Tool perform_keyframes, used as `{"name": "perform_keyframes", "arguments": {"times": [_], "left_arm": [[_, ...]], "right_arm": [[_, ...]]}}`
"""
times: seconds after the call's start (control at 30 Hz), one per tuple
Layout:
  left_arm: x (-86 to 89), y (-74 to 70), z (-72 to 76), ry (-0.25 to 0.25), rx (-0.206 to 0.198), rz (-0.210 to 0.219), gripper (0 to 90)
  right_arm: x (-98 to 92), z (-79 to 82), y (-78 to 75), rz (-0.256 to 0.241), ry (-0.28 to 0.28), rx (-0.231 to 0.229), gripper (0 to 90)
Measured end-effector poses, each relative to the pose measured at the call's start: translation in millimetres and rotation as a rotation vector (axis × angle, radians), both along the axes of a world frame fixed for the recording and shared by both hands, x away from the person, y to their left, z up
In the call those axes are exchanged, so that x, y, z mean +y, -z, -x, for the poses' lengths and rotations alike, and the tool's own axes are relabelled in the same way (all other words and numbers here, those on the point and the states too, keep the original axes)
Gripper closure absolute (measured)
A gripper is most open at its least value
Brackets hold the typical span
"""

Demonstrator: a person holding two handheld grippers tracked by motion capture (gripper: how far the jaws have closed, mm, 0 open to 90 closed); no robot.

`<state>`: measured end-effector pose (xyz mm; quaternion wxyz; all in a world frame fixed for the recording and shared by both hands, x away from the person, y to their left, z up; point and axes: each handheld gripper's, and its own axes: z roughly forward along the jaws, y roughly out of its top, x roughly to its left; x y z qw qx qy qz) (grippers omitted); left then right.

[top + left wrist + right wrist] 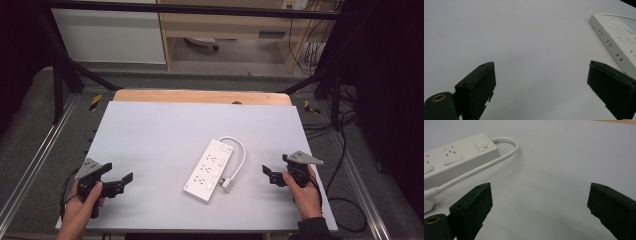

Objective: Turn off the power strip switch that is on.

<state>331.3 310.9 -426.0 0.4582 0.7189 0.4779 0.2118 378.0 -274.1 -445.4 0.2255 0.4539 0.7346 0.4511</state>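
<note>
a white rectangular plastic power strip (209, 169) lies diagonally on the pale grey table top (160, 135), its short white cable (240, 152) looping back to a plug beside it. my black left gripper (120, 175) and black right gripper (268, 175) hover well apart on either side, jaws spread, empty.

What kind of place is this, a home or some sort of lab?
Probably a lab or test bench, not a home: a white table inside a black metal frame, loose cables on the floor, and a lone power strip laid out between two handheld grippers.
</note>
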Motion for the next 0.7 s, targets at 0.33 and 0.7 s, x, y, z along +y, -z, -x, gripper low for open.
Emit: {"name": "perform_keyframes", "arguments": {"times": [0.33, 0.7], "left_arm": [[-5.8, 0.9, -1.6, 0.028, 0.005, -0.003, 8.2], [-3.1, -4.5, 5.3, 0.037, -0.003, 0.033, 8.0]], "right_arm": [[9.4, 3.1, -6.2, -0.004, -0.008, -0.012, 5.3], [18.9, 8.1, -12.9, 0.029, 0.032, -0.027, 6.1]]}}
